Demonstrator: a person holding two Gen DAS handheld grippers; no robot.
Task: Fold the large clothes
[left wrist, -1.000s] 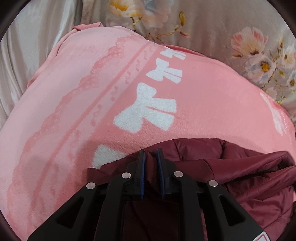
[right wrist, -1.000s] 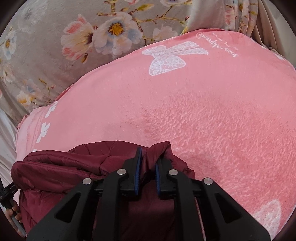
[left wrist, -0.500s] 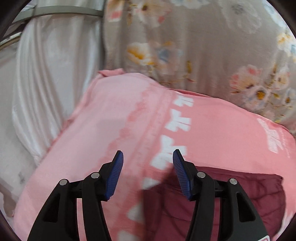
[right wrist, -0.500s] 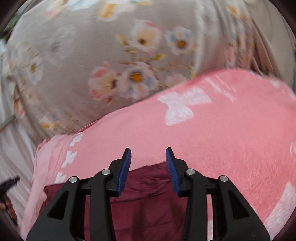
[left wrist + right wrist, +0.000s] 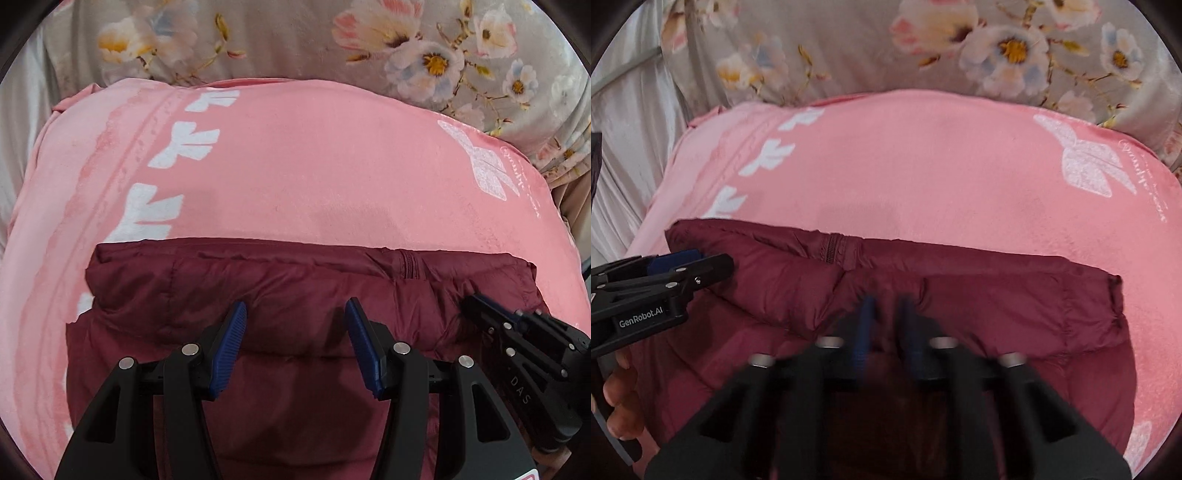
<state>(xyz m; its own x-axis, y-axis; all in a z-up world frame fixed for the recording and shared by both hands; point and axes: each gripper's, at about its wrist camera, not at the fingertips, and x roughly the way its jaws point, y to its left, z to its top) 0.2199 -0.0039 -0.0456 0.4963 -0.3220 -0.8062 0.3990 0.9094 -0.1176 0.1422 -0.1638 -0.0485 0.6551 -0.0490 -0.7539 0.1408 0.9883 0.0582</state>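
Observation:
A dark red padded jacket [image 5: 295,280] lies folded flat on a pink blanket [image 5: 314,162]; its folded far edge runs straight across, with a zipper showing [image 5: 833,249]. My left gripper [image 5: 295,325] is open and empty just above the jacket's middle. It also shows in the right wrist view [image 5: 701,264] at the jacket's left end. My right gripper [image 5: 884,317] is blurred by motion, with its jaws close together over the jacket; whether cloth is between them is unclear. It shows in the left wrist view [image 5: 471,301] at the jacket's right side.
The pink blanket with white bow prints [image 5: 1086,166] covers the bed. A grey floral cover [image 5: 424,55] lies behind it. A pale curtain [image 5: 624,110] hangs at the left. A hand [image 5: 617,398] holds the left gripper.
Both grippers let go of the jacket, lifted, and have come back down over it. The jacket now lies folded flat. The right jaws have narrowed since half a second ago.

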